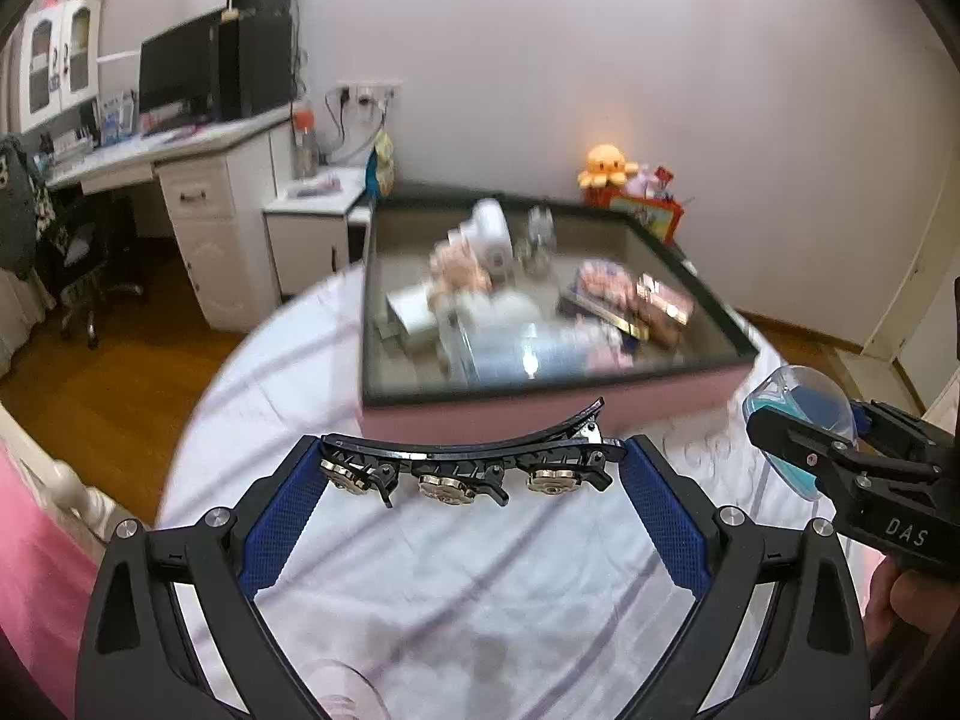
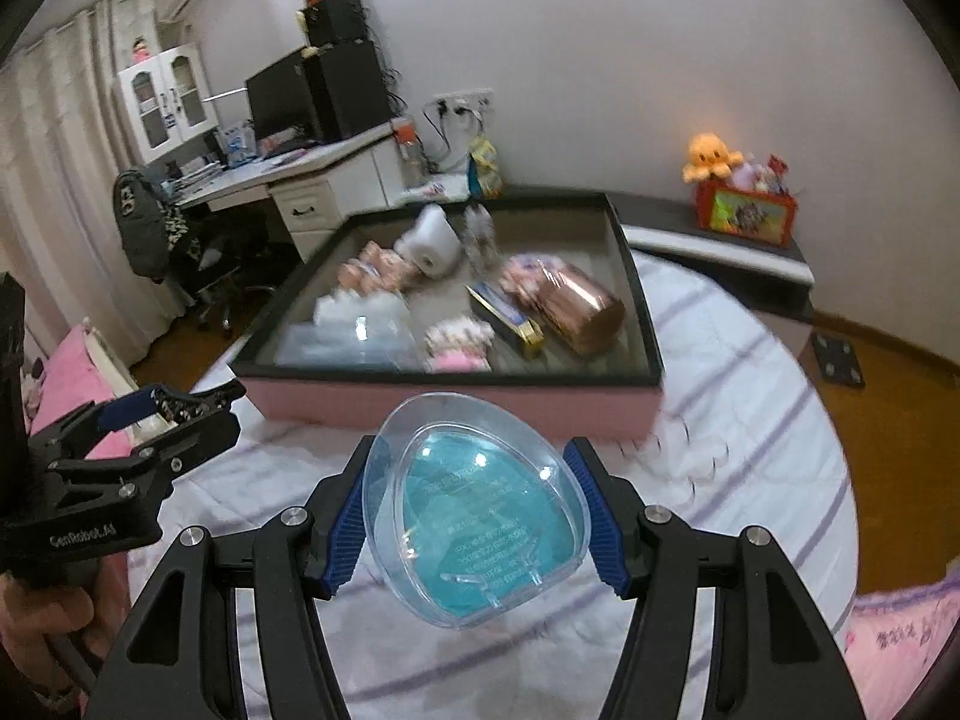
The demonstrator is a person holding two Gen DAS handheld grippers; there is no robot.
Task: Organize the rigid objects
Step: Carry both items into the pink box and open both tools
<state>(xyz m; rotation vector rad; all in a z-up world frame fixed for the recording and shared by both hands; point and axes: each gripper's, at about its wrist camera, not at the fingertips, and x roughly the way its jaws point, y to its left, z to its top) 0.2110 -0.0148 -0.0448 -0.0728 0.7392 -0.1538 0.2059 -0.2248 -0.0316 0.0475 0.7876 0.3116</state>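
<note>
My left gripper (image 1: pixel 468 468) is shut on a long black hair clip (image 1: pixel 462 459) with gold ornaments, held crosswise between its blue pads above the round table. My right gripper (image 2: pixel 474 504) is shut on a clear egg-shaped plastic case (image 2: pixel 474 510) with a teal insert. Each gripper shows in the other's view: the right one with the case (image 1: pixel 798 420) at the far right, the left one (image 2: pixel 174 414) at the left. Ahead of both stands a pink tray with a dark rim (image 1: pixel 540 393) (image 2: pixel 456 381), holding several small items.
The round table has a white cloth with purple stripes (image 1: pixel 456 558). In the tray lie a copper-coloured can (image 2: pixel 576 306), a white roll (image 2: pixel 429 246) and boxes. A desk with a monitor (image 1: pixel 180 66) and an office chair stand to the left. An orange plush (image 2: pixel 711 156) sits behind.
</note>
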